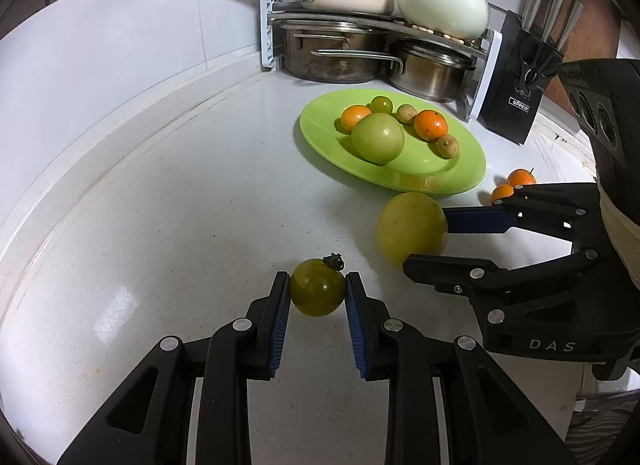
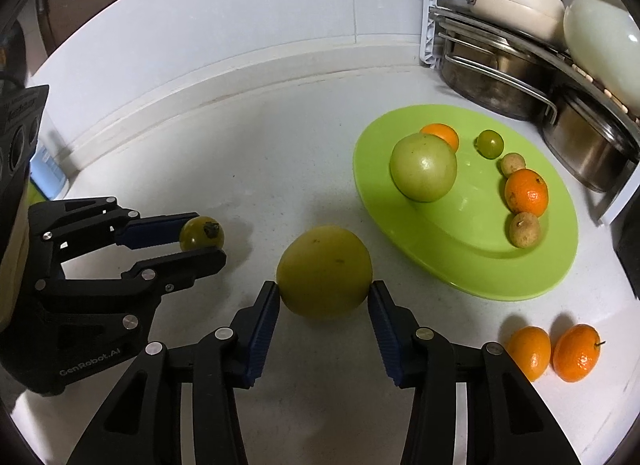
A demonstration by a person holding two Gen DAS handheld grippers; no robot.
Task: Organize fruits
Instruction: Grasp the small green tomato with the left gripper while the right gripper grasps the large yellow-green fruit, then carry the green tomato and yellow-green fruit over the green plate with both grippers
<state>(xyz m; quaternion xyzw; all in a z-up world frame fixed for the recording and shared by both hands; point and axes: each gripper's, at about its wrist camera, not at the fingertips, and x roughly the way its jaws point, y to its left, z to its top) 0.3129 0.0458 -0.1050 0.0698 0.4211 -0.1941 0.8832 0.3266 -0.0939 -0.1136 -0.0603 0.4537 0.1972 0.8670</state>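
Clamped between the blue pads of the left gripper [image 1: 317, 289] is a small green tomato [image 1: 317, 287], its dark stem cap turned up and away; the jaws are narrowed to the fruit's width and both pads are seen touching its sides. Just beside it, a large yellow-green fruit [image 2: 325, 271] is held at its widest part by the right gripper [image 2: 323, 293], whose jaws are spread far wider, with only the pad tips in contact. Whether either fruit is lifted clear of the white counter [image 1: 180, 205] cannot be told.

Two small oranges [image 2: 554, 352] are left on the counter near the right gripper. Farther back, a green plate [image 1: 440, 173] is seen, already carrying a big green fruit [image 1: 377, 137], two oranges, a small green tomato and two brownish fruits. Beyond it, pots are stacked on a rack [image 1: 272, 33] against the wall.

A slip is judged the main risk: the large round fruit is gripped only at the tips and could be squeezed out forward. Fruits on the crowded, shallow plate could also be knocked and rolled off when new ones are set down.
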